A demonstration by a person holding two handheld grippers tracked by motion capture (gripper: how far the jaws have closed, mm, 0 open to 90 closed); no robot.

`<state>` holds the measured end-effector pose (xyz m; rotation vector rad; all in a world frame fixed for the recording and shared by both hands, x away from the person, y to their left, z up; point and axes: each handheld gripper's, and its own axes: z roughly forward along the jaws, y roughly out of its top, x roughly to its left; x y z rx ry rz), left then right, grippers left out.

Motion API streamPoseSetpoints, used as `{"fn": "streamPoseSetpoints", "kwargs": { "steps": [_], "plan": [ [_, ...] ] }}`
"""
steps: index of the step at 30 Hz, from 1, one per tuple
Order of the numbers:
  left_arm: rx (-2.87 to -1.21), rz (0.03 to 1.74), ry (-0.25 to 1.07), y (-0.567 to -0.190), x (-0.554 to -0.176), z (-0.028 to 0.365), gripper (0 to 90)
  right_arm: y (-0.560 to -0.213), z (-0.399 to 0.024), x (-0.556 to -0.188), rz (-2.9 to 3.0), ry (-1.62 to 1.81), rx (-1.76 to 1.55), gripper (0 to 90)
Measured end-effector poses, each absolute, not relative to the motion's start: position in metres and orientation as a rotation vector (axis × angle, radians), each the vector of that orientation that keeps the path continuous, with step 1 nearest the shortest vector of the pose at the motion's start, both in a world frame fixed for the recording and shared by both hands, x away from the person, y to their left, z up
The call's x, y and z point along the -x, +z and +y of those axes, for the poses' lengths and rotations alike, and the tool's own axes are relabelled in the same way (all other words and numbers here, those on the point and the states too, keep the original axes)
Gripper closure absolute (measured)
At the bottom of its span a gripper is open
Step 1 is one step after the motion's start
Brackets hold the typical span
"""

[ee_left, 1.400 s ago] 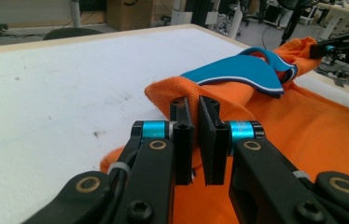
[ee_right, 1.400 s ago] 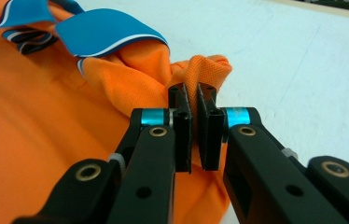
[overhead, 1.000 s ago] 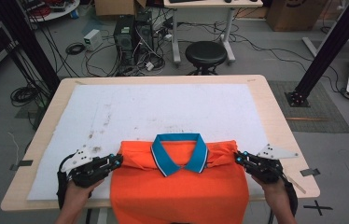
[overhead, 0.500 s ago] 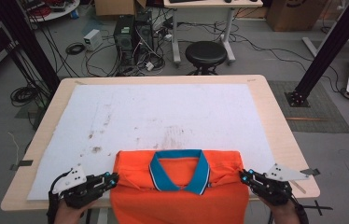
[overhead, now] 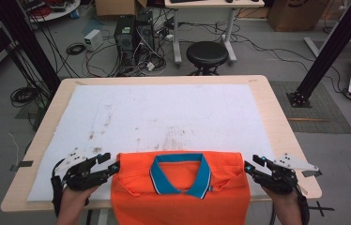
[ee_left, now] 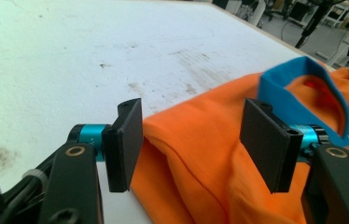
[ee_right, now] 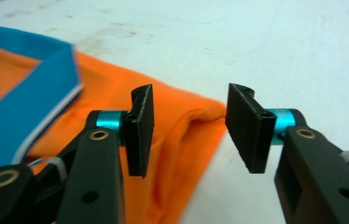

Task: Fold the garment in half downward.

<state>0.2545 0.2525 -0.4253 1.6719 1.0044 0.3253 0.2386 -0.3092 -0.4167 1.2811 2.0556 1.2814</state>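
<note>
An orange polo shirt (overhead: 178, 183) with a blue collar (overhead: 179, 176) lies at the near edge of the table, its lower part hanging over the edge. My left gripper (overhead: 109, 163) sits at the shirt's left shoulder; its jaws have just been opening and stand apart over the orange cloth (ee_left: 196, 154) without pressing it. My right gripper (overhead: 250, 167) is at the right shoulder. Its jaws have just opened too, with the shirt's folded corner (ee_right: 196, 126) lying between and below them, unpinched.
A white, stained sheet (overhead: 164, 117) covers the wooden table (overhead: 277, 112). Beyond the far edge are a black stool (overhead: 206, 51), computer cases, cables and a desk. A black frame post (overhead: 324, 51) stands at the right.
Both grippers drew the shirt toward the near edge, so more of it hangs over. Both have since let go, and their jaws now stand apart at the shoulders.
</note>
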Motion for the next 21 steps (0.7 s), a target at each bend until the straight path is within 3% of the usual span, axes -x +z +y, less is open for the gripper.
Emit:
{"fn": "streamPoseSetpoints", "kwargs": {
  "steps": [7, 11, 14, 16, 18, 19, 21],
  "plan": [
    [-1.752, 1.105, 0.261, -0.44, -0.293, 0.237, 29.8, -0.425, -0.298, -0.282, 2.137, 1.186, -1.376, 43.9],
    [-1.838, 1.148, 0.245, -0.447, -0.301, 0.23, 31.4, -0.433, -0.286, -0.298, 2.235, 1.137, -1.39, 41.1],
    [-1.868, 1.132, 0.284, -0.45, -0.301, 0.231, 48.1, -0.441, -0.282, -0.305, 2.272, 1.03, -1.41, 41.5],
    [-1.893, 1.116, 0.294, -0.45, -0.3, 0.235, 66.3, -0.447, -0.283, -0.307, 2.282, 1.021, -1.407, 46.0],
    [-1.907, 1.109, 0.296, -0.451, -0.298, 0.235, 80.3, -0.448, -0.284, -0.305, 2.278, 1.013, -1.37, 57.8],
    [-1.919, 1.103, 0.306, -0.45, -0.298, 0.234, 81.9, -0.448, -0.285, -0.304, 2.287, 1.031, -1.359, 70.2],
    [-1.915, 1.117, 0.305, -0.449, -0.301, 0.233, 83.4, -0.448, -0.285, -0.304, 2.326, 1.055, -1.329, 80.1]
  ]
}}
